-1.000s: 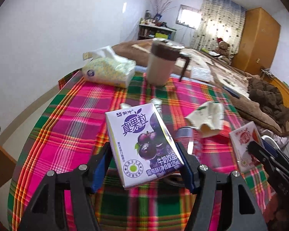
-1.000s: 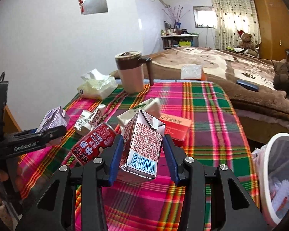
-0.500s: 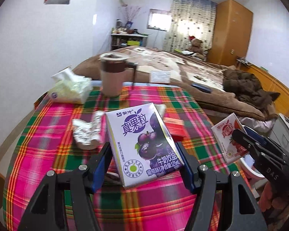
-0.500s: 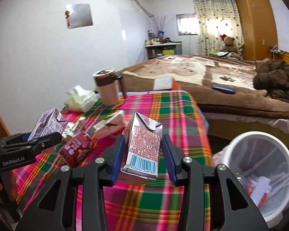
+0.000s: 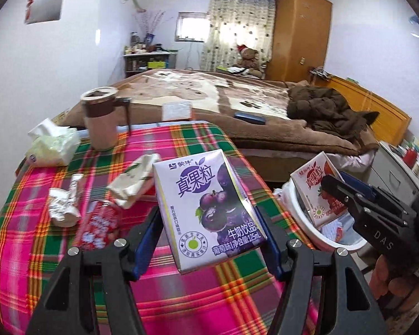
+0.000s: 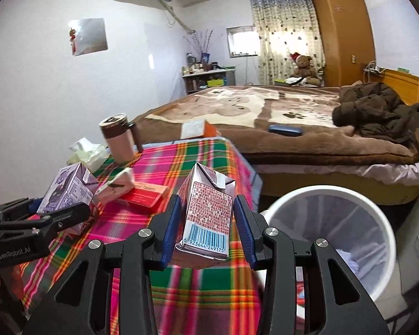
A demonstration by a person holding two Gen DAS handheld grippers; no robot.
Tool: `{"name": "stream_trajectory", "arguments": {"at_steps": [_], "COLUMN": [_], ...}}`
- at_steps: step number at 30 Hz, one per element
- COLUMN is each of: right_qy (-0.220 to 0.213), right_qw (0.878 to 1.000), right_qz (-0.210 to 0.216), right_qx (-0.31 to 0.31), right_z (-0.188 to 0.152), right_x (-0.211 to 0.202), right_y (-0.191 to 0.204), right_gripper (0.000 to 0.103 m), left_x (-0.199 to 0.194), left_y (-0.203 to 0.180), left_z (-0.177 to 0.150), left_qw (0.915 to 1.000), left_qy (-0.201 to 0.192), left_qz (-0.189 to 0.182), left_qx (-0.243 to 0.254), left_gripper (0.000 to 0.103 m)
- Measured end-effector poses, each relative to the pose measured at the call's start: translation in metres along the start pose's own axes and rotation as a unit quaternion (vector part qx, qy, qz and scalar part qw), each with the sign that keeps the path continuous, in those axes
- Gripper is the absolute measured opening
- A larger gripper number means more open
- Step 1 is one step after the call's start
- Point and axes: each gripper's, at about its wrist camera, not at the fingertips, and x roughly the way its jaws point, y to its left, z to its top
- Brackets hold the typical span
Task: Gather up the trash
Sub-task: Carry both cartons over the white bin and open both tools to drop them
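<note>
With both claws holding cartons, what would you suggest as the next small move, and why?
Probably carry the right claw further right over the white bin, then open: its red carton hangs above the table edge, short of the rim.

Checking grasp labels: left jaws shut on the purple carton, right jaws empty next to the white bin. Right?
Not quite. The right gripper isn't empty: the right wrist view shows its jaws shut on a red carton, beside the white bin. The left gripper does hold the purple carton.
</note>
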Motion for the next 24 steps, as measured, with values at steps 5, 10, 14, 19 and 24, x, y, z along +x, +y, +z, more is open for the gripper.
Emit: {"name": "stream_trajectory", "arguments": {"at_steps": [5, 10, 14, 19, 24], "right_qy": [-0.002, -0.003, 0.0, 0.016, 0.035], "right_qw": [0.999, 0.997, 0.996, 0.993, 0.99], "right_qz": [-0.033, -0.063, -0.086, -0.107, -0.119], "right_qx": [0.012, 0.033, 0.04, 0.051, 0.062], "right_z": [0.0, 0.001, -0.001, -0.004, -0.01], "right_x": [-0.007, -0.01, -0.012, -0.007, -0.001], "right_y": [-0.029, -0.06, -0.078, -0.099, -0.116], "right_gripper": [0.04, 0.04, 0.04, 0.04, 0.04], "left_x": [0.013, 0.024, 0.033, 0.046, 0.061], "left_y": [-0.032, -0.07, -0.097, -0.123, -0.142], "left_z": [0.006, 0.01, 0.012, 0.011, 0.011], "left_qw": [0.9994, 0.9976, 0.9956, 0.993, 0.9908], "left_qy": [0.002, 0.003, 0.005, 0.014, 0.026], "left_qz": [-0.027, -0.055, -0.072, -0.087, -0.1], "left_qx": [0.02, 0.042, 0.059, 0.078, 0.087], "left_gripper": [0.067, 0.067, 0.067, 0.067, 0.067]}}
